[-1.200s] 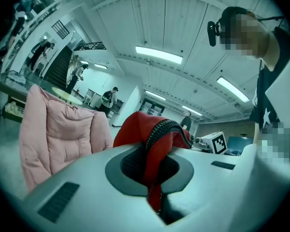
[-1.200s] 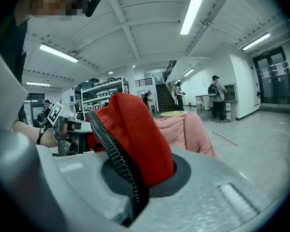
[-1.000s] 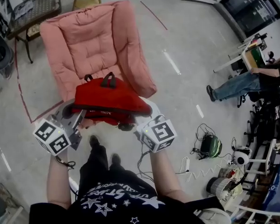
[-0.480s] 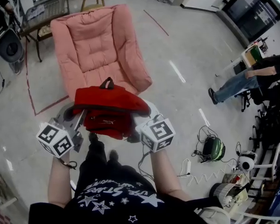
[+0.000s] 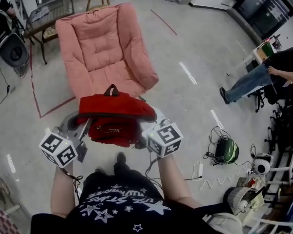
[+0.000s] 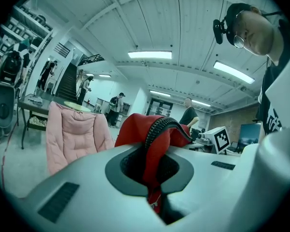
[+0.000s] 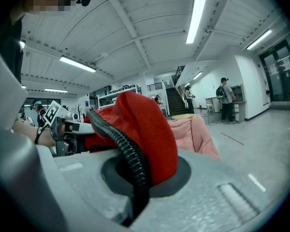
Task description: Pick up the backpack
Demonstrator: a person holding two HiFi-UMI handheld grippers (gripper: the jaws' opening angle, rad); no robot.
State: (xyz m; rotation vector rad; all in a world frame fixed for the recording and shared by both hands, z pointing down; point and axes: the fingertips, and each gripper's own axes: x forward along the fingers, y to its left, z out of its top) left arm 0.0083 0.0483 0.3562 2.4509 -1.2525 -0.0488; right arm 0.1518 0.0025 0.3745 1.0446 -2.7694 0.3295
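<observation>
1 backpack (image 5: 115,112), 2 grippers, 1 pink armchair (image 5: 105,48). Backpack: red fabric, black zip along the edge, black top handle (image 5: 111,89) sticking up, body sagging btwn the two holds. Left gripper (image 6: 154,173) clenched on its left edge, right gripper (image 7: 135,178) on its right edge. It hangs above the floor (image 5: 195,48), just in front of the armchair's seat; prob. clear of the cushion.

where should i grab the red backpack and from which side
Pinch the backpack by its zipped edge at both ends, one claw from each side. The soft cloth folds thin enough for shut jaws, as the left claw and right claw show, and it hangs roughly level between them.
</observation>
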